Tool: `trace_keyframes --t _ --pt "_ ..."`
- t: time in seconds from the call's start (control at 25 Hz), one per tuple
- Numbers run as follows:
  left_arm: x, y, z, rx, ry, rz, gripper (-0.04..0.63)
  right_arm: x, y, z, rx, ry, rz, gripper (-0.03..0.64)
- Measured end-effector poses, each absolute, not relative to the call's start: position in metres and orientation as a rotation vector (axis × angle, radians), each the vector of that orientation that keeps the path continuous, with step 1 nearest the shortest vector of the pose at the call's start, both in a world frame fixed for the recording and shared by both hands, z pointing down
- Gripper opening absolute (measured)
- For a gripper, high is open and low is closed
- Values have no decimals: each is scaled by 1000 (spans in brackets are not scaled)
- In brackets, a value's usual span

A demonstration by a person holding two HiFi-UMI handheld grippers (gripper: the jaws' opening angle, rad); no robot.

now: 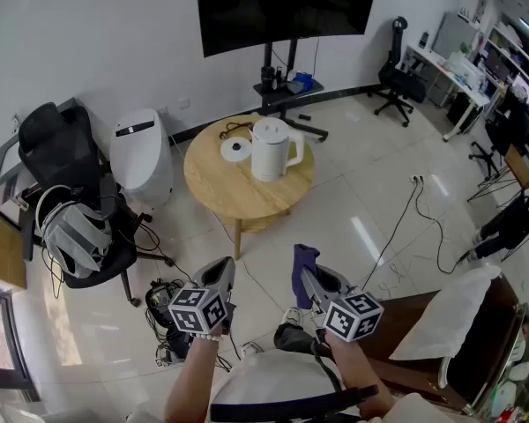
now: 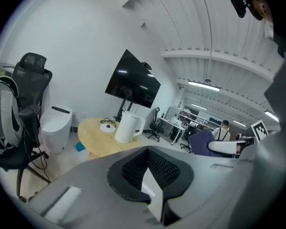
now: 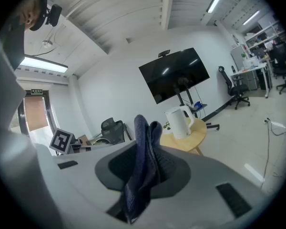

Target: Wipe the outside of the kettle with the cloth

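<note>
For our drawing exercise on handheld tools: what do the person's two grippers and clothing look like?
The left gripper and right gripper have smooth grey shells with black ribbed pads. Each carries a cube with black-and-white square markers. The person wears a white top crossed by a dark strap.

- An open office: a big dark screen (image 1: pixel 286 7) on a floor stand against the white wall.
- Swivel chairs (image 1: pixel 397 79) at white desks (image 1: pixel 436 60), with shelves (image 1: pixel 511 47) behind.
- Ceiling strip lights (image 2: pixel 203 85), a tiled floor (image 1: pixel 353 192) and loose cables (image 1: pixel 423 211).
</note>
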State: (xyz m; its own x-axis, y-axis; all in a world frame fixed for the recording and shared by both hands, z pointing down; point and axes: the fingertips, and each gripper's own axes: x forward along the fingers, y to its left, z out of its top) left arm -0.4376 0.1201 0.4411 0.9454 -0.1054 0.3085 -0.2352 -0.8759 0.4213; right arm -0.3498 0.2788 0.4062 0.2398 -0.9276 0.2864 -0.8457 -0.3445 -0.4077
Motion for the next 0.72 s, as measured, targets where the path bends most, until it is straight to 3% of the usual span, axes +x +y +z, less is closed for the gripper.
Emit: trace_keyframes --t 0.72 --pt "-324 63 421 2713 -296 412 0 -229 252 417 -2275 1667 -712 79"
